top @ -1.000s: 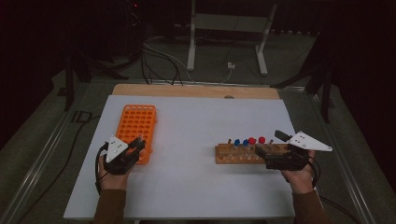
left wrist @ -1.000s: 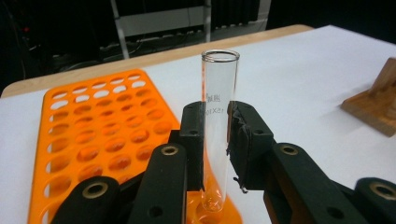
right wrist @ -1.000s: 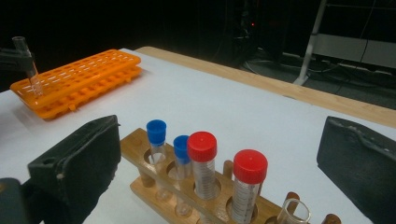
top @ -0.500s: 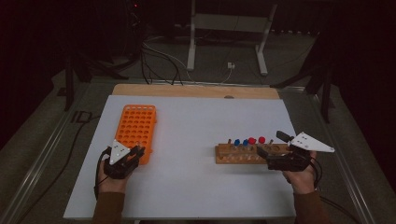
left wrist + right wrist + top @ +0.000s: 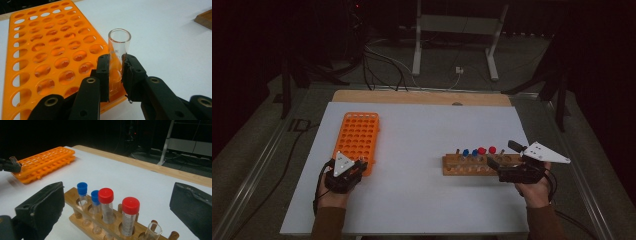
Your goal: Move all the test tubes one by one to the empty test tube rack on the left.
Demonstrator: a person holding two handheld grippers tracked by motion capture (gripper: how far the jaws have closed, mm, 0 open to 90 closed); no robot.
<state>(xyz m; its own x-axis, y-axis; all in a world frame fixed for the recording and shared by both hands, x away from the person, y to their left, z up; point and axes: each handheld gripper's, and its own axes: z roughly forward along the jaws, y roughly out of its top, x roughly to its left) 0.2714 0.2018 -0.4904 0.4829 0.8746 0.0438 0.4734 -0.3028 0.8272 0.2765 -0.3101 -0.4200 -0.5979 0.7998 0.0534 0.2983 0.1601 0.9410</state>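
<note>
Now the left gripper [image 5: 116, 75] is clamped on an uncapped clear glass test tube [image 5: 118, 53], held roughly upright at the near right corner of the orange tube rack [image 5: 357, 135], which lies toward the left edge of the white table [image 5: 422, 130]; set against the frames from a second ago, this hand has slid a little toward the near edge of the table, so the tube now sits just over the rack's nearest corner holes rather than farther up its side; that suggests the tube is being lined up for seating in a corner hole, though it is not yet lowered in; the right gripper [image 5: 117, 205] has kept its place by the wooden tube rack [image 5: 105, 227] near the right edge, its jaws spread wide with nothing between them; that rack holds two blue-capped tubes [image 5: 82, 192], two red-capped tubes [image 5: 130, 215] and one open tube [image 5: 152, 232]; the next call is probably a straight drop into the orange rack.
</note>
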